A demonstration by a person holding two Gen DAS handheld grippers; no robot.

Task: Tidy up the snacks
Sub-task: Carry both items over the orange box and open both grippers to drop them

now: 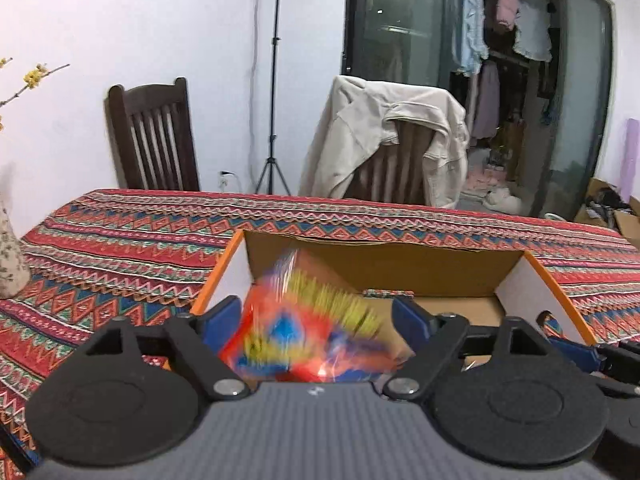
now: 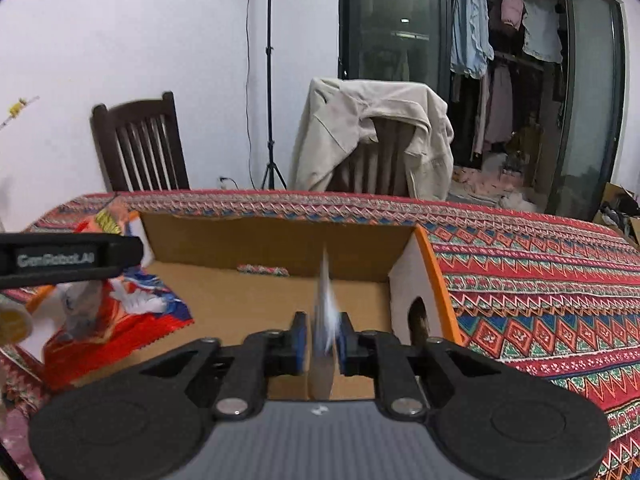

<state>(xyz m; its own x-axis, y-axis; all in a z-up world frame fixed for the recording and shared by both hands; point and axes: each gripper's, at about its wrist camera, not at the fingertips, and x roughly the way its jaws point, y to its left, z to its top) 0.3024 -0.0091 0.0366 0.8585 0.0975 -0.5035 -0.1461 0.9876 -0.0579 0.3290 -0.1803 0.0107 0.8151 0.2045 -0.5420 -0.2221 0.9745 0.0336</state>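
An open cardboard box [image 1: 400, 264] with orange edges sits on the patterned tablecloth; it also shows in the right wrist view [image 2: 280, 248]. My left gripper [image 1: 318, 314] is open above the box's left part, and a blurred red, yellow and blue snack bag [image 1: 312, 328] sits between its fingers, apparently loose. The same bag [image 2: 116, 312] lies at the box's left side in the right wrist view, under the left gripper's finger [image 2: 68, 258]. My right gripper [image 2: 323, 334] is shut on a thin white and blue packet [image 2: 325, 312], held edge-on over the box.
The table [image 2: 540, 280] has a red patterned cloth. Two chairs stand behind it, a dark wooden chair [image 1: 154, 136] and a chair draped with a beige jacket [image 1: 388, 140]. A tripod stand [image 1: 273, 120] stands by the wall. A floral vase [image 1: 10, 252] is at the far left.
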